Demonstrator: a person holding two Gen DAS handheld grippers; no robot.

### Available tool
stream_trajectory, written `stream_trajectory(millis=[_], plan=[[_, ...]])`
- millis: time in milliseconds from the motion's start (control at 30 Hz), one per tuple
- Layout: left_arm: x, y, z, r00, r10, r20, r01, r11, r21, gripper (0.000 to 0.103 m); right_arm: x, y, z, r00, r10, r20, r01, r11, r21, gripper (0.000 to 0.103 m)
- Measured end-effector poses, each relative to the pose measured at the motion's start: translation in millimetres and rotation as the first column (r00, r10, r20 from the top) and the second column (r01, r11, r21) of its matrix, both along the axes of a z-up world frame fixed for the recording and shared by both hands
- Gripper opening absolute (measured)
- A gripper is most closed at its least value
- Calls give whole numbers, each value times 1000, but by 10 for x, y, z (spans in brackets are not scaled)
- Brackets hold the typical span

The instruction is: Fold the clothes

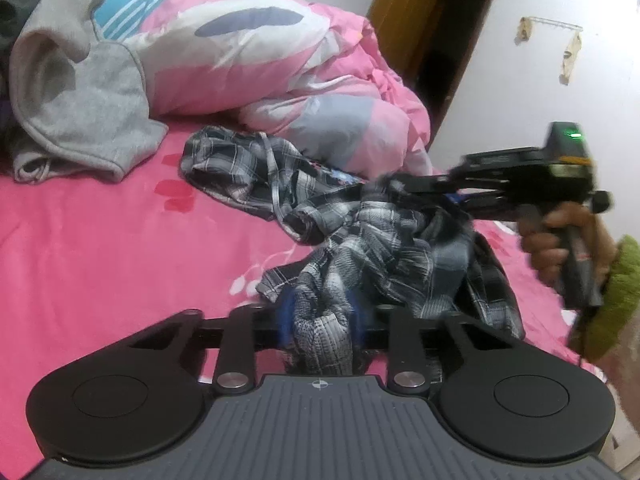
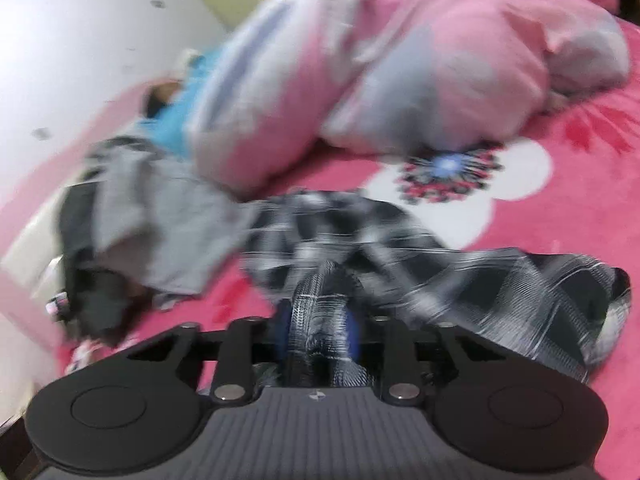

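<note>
Two grippers, one plaid garment

Both of our grippers pinch the plaid garment (image 1: 360,240): the left gripper (image 1: 322,320) clamps a bunched fold at 6 o'clock, the right gripper (image 1: 380,194) bites it at 3 o'clock. It trails over the pink bedsheet (image 1: 100,248). Farther off, a grey hoodie (image 1: 88,96) at 10 o'clock, the pink quilt (image 1: 280,52) at 12

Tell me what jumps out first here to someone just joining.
A crumpled black-and-white plaid garment lies mid-bed on the pink sheet, pinched by both the left gripper and right gripper. Behind it bulges a pink quilt, with a grey hoodie at left.
</note>
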State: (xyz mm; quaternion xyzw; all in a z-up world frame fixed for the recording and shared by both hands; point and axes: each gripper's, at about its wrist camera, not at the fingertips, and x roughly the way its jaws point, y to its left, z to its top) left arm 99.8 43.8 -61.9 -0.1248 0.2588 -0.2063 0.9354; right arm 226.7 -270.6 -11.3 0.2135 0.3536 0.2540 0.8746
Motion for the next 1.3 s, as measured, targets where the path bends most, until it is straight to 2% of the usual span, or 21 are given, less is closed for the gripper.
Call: stream_trajectory(millis=[100, 200, 267, 367, 467, 533, 600, 733, 800, 933, 1067, 1167, 1200, 1233, 1300], plan=[[-35, 73, -5, 1000, 6, 2, -6, 1000, -16, 15, -371, -30, 138, 998, 49, 26, -51, 997, 65, 10], [-74, 162, 11, 1000, 30, 4, -30, 999, -32, 14, -805, -39, 234, 993, 108, 50, -113, 986, 122, 10], [-119, 243, 13, 998, 56, 3, -56, 997, -45, 13, -1152, 37, 261, 982, 175, 78, -184, 975, 128, 10], [-182, 385, -4, 995, 100, -7, -100, 993, -62, 13, -1710, 261, 208, 943, 305, 132, -315, 947, 65, 10], [-197, 541, -34, 988, 148, -35, -150, 985, -82, 13, -2101, 527, -25, 913, 398, 90, -398, 917, -21, 10], [-201, 607, -38, 984, 172, -38, -174, 981, -85, 13, -2253, 705, -202, 908, 416, 48, -410, 906, -108, 10], [-214, 651, -40, 981, 190, -39, -192, 978, -83, 14, -2339, 828, -341, 914, 405, 29, -393, 901, -183, 10], [-289, 717, -38, 973, 225, -53, -229, 970, -80, 19, -2392, 890, -383, 919, 389, 58, -367, 901, -231, 11], [-338, 770, -34, 966, 250, -64, -255, 963, -87, 35, -2377, 908, -397, 920, 386, 63, -361, 900, -245, 11], [-490, 916, 30, 957, 277, -83, -287, 947, -142, 42, -2408, 863, -397, 932, 358, 61, -334, 911, -242, 15], [-655, 925, 101, 969, 221, -110, -237, 957, -165, 52, -2470, 729, -348, 950, 305, 64, -289, 939, -185, 23], [-741, 835, 86, 978, 122, -167, -155, 966, -207, 55, -2513, 582, -288, 965, 254, 69, -245, 963, -111, 34], [-764, 787, 73, 979, 77, -186, -120, 966, -229, 57, -2525, 527, -266, 970, 233, 73, -227, 971, -80, 45], [-788, 737, 59, 980, 35, -197, -85, 965, -248, 59, -2539, 468, -248, 974, 210, 81, -207, 977, -48, 50], [-829, 630, 24, 976, -37, -217, -26, 958, -284, 68, -2573, 349, -215, 982, 162, 98, -164, 986, 12, 50]])
